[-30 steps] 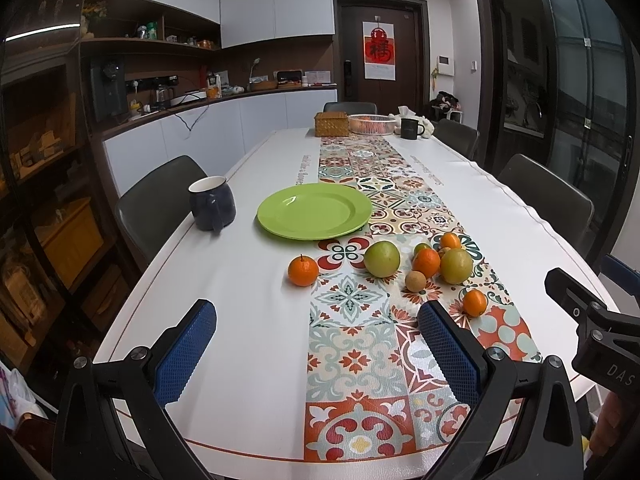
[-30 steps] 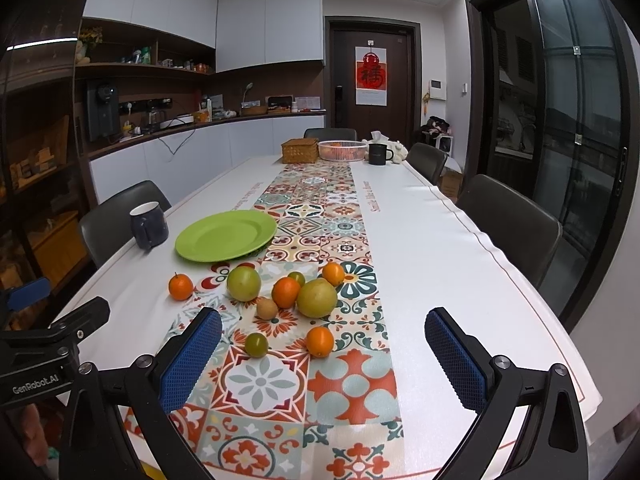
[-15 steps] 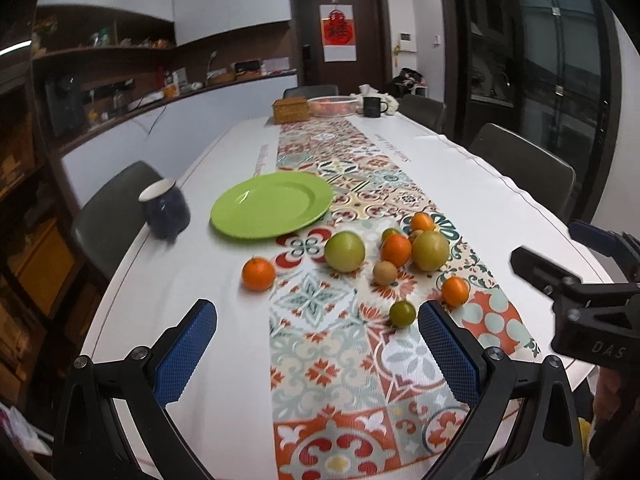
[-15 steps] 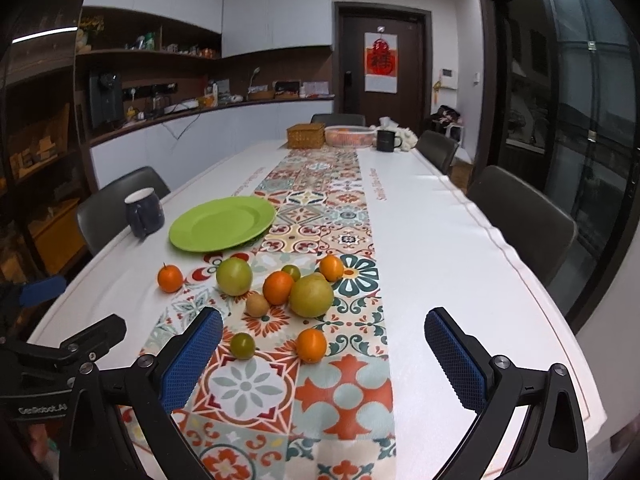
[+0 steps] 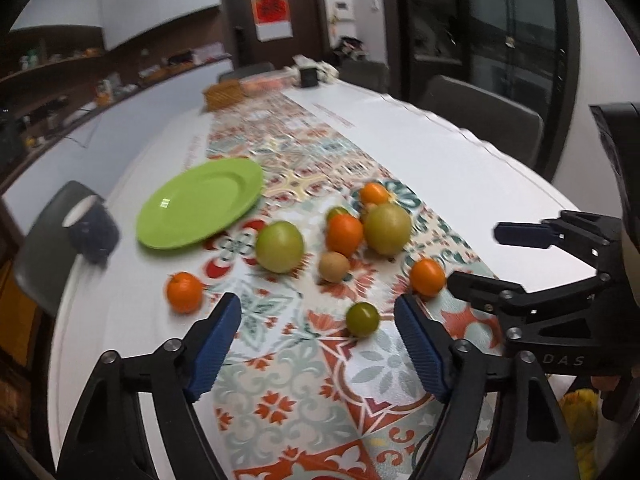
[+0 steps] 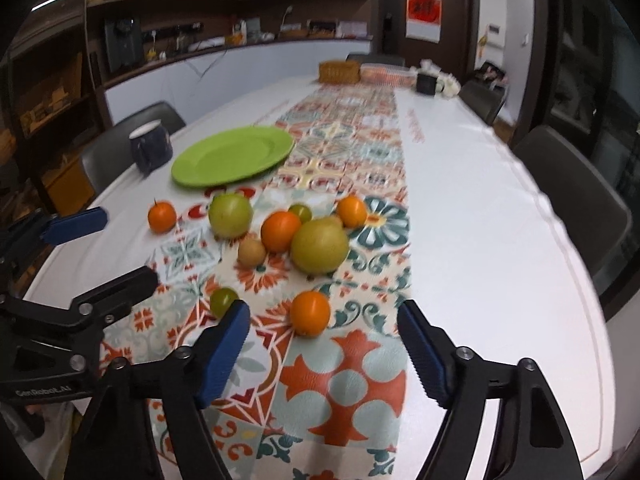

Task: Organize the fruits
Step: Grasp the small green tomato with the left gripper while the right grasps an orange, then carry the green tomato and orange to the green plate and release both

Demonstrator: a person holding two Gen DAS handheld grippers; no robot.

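- My left gripper (image 5: 318, 344) is closing, with nothing between its jaws; a small green fruit (image 5: 362, 319) lies ahead.
- My right gripper (image 6: 324, 350) is closing too, empty, near an orange (image 6: 310, 313).

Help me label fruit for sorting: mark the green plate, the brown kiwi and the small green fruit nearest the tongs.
green plate (image 5: 176, 236), left wrist view, near rim.
brown kiwi (image 6: 251, 253), right wrist view, centre.
small green fruit (image 5: 362, 319), left wrist view, centre.

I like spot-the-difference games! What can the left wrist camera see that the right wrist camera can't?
Only the left wrist view: a yellow thing at its bottom right edge. Only the right wrist view: a glowing strip light on the shelves. Both: the green plate, the dark mug and the fruits on the patterned runner.
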